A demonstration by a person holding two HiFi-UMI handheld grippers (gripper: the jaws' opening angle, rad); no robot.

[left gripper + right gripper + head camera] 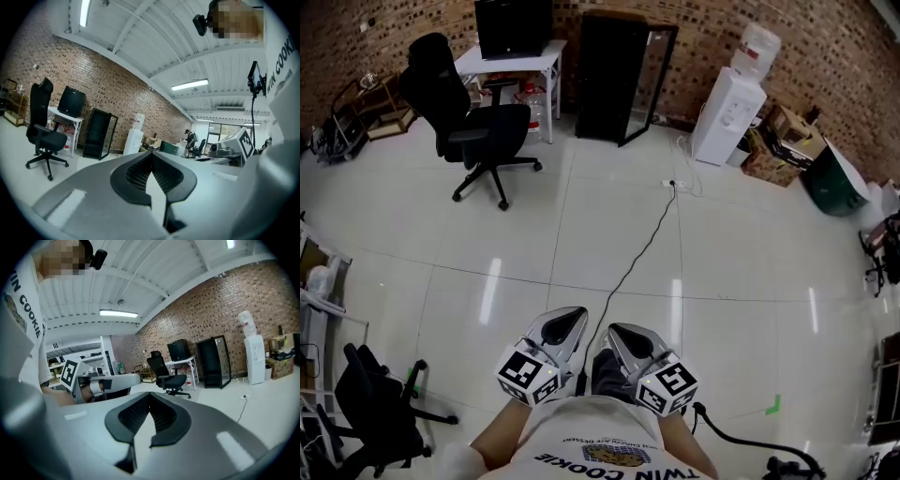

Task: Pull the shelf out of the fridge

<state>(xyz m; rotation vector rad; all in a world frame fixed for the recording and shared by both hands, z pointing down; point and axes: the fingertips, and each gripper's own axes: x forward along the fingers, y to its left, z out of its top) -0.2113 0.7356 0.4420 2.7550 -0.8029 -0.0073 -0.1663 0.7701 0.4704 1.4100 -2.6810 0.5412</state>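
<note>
This looks like an office-cum-lab workroom. Bare brick walls (825,56) enclose a wide, glossy white tiled floor (581,234). Against the far wall stand a white surface (511,58) carrying a dark monitor (514,26), a black office chair (473,122), a tall black glass-door fridge (614,75) and a white water dispenser (729,108), with cardboard boxes (787,131) beside it. Strip lights (190,85) hang from a white beamed ceiling, and a power cable (642,248) trails across the floor.

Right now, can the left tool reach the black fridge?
Probably not. The left tool is shut, close by the person, and the fridge stands far across the floor by the brick wall.
</note>
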